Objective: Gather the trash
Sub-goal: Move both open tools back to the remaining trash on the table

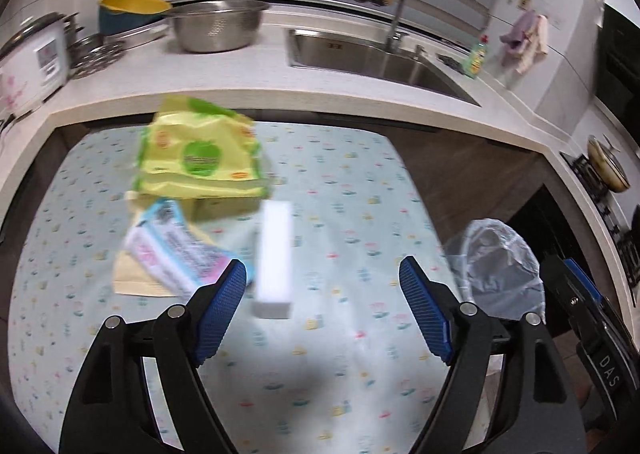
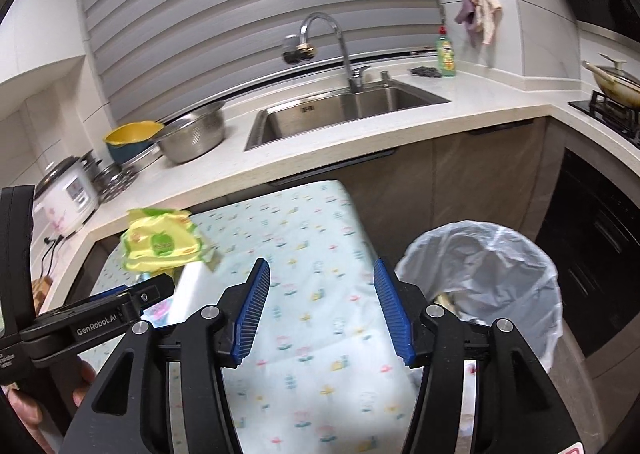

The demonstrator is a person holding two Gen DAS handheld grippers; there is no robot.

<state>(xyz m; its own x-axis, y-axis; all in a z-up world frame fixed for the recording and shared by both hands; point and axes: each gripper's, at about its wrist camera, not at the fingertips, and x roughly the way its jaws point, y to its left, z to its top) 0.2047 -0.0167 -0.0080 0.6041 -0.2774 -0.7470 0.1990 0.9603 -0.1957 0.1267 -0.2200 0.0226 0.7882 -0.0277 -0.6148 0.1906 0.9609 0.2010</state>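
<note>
On the table with the patterned cloth (image 1: pixel 340 181) lie a yellow-green wipes packet (image 1: pixel 198 155), a pink-blue wrapper (image 1: pixel 176 250) on a tan paper piece, and a white block (image 1: pixel 274 258). My left gripper (image 1: pixel 322 282) is open and empty, just above the white block's near end. My right gripper (image 2: pixel 322 286) is open and empty over the cloth (image 2: pixel 304 238), left of the lined trash bin (image 2: pixel 484 274). The packet (image 2: pixel 160 244) and white block (image 2: pixel 188 288) show at the left of the right wrist view. The bin (image 1: pixel 496 266) stands right of the table.
A counter runs behind with a sink (image 2: pixel 340 109), faucet (image 2: pixel 320 33), steel colander (image 2: pixel 192 137), yellow bowl (image 2: pixel 132 135), rice cooker (image 2: pixel 68 193) and dish soap bottle (image 2: pixel 446 53). A stove with a wok (image 2: pixel 612 83) is at the right. The left gripper's body (image 2: pixel 92 324) crosses the lower left.
</note>
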